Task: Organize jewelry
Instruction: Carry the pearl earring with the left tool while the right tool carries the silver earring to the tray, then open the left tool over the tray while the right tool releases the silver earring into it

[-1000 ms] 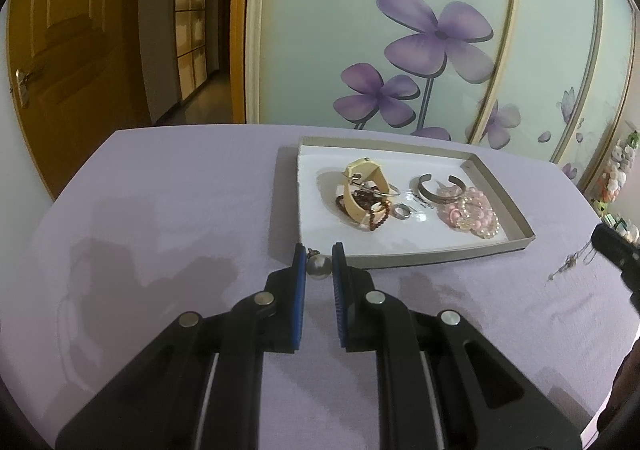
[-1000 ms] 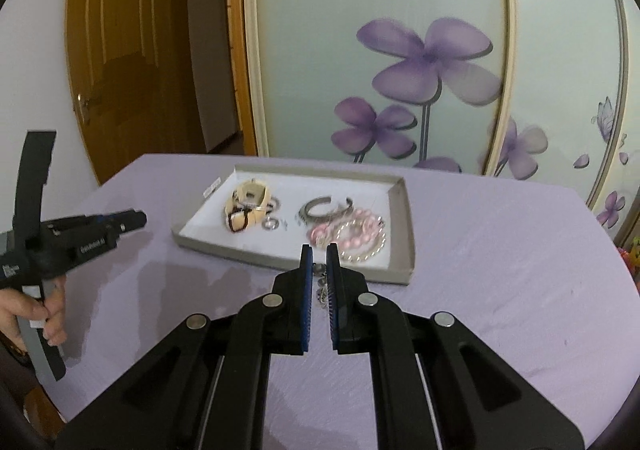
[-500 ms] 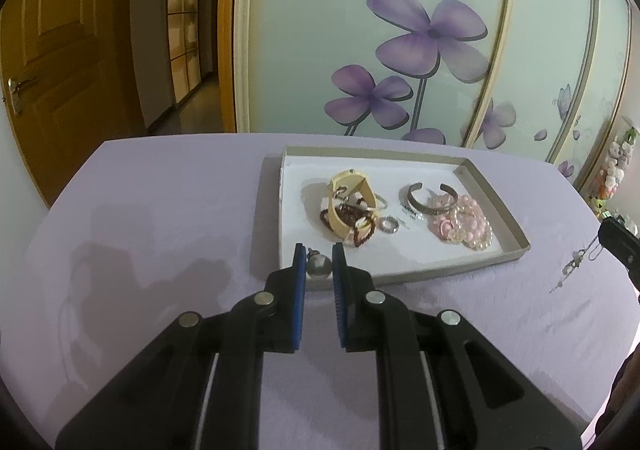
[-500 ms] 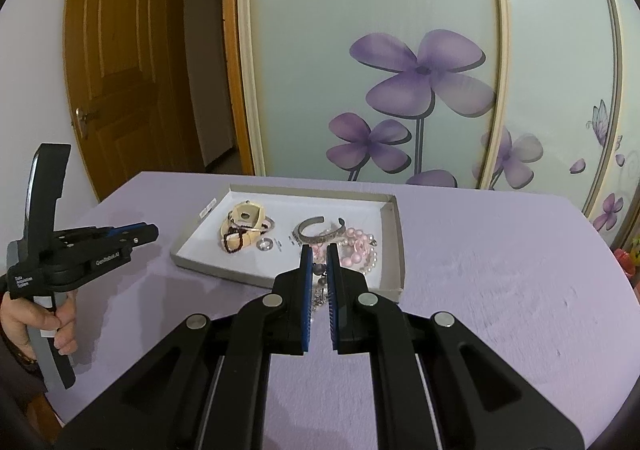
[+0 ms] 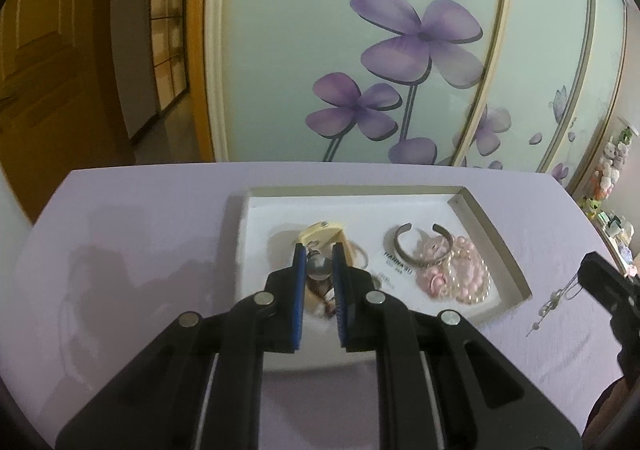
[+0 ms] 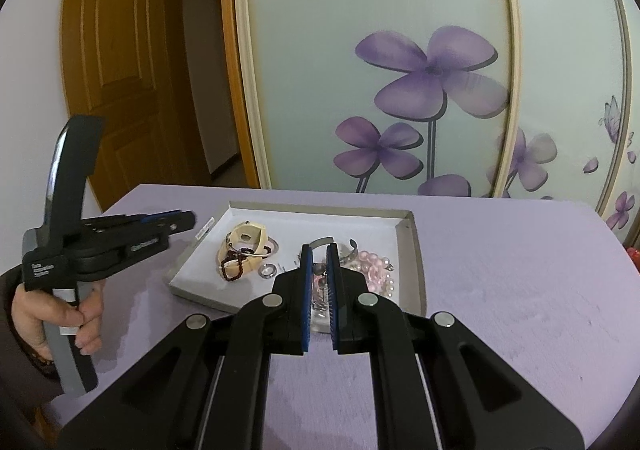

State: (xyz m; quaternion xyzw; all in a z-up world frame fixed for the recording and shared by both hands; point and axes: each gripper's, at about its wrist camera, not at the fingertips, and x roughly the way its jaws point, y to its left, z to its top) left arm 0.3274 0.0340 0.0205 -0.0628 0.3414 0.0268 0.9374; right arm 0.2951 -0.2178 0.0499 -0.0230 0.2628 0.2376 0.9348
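left gripper [image 5: 319,264] over tray [image 5: 516,278], jaws clamp bead pendant [image 5: 319,265] | right gripper [image 6: 319,264] jaws pinch dangling chain [image 5: 554,300]

Lilac table [image 6: 500,262], jewelry tray [image 6: 412,250] on it, nr far edge

Both wrist views face tray [image 5: 516,270] (shared), left nearer

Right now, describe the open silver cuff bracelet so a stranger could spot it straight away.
Find the shallow white cardboard tray on the lilac table. In its right half, the silver cuff bracelet lies flat, touching the heap of pink bead bracelets. It alone is a plain grey metal band with a gap, opening toward the flowered wardrobe.
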